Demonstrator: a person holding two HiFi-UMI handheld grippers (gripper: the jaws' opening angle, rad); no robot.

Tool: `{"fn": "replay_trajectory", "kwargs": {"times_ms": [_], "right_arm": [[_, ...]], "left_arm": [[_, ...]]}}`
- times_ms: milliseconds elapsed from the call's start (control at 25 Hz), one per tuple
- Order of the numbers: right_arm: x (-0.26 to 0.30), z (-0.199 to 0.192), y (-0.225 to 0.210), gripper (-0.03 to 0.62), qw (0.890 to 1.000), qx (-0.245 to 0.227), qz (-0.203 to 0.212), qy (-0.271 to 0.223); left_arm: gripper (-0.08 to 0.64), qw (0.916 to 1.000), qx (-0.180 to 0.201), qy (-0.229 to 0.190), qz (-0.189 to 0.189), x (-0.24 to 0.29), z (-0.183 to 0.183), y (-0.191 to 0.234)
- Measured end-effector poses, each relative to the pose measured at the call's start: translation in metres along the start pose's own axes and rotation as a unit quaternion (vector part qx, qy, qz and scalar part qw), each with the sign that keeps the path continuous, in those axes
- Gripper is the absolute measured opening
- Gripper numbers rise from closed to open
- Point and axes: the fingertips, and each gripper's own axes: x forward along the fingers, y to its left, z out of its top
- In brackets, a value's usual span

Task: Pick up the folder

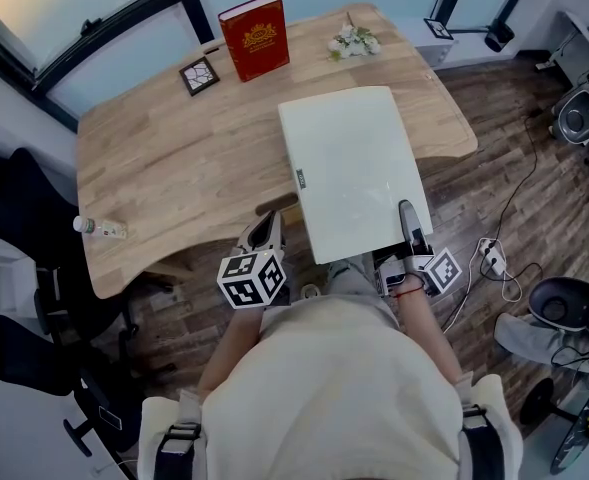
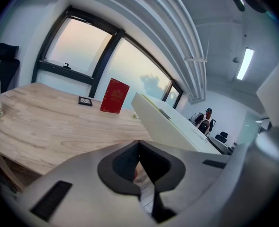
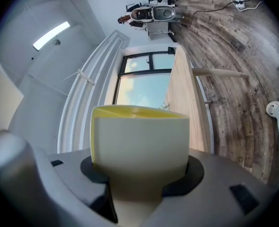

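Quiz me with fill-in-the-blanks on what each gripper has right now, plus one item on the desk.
1. The right gripper is shut on the ____.
2. The left gripper is shut and holds ____.
3. The book standing upright at the far side of the desk is ____ in colour.
Missing words: folder; nothing; red.

Print on the red book (image 1: pixel 255 36), folder (image 1: pixel 354 168) and bottle (image 1: pixel 101 228) is unreadable.
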Motion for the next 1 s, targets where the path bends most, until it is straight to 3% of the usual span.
{"fn": "replay_trajectory", "kwargs": {"times_ms": [1000], "right_arm": [[0.0014,0.0034,-0.0069,0.279,1.000,0.018,-0.005,-0.005]], "left_arm": [[0.020,0.9999,-0.010,-0.002,0.003,0.0039,0.0011,0.0028]]}}
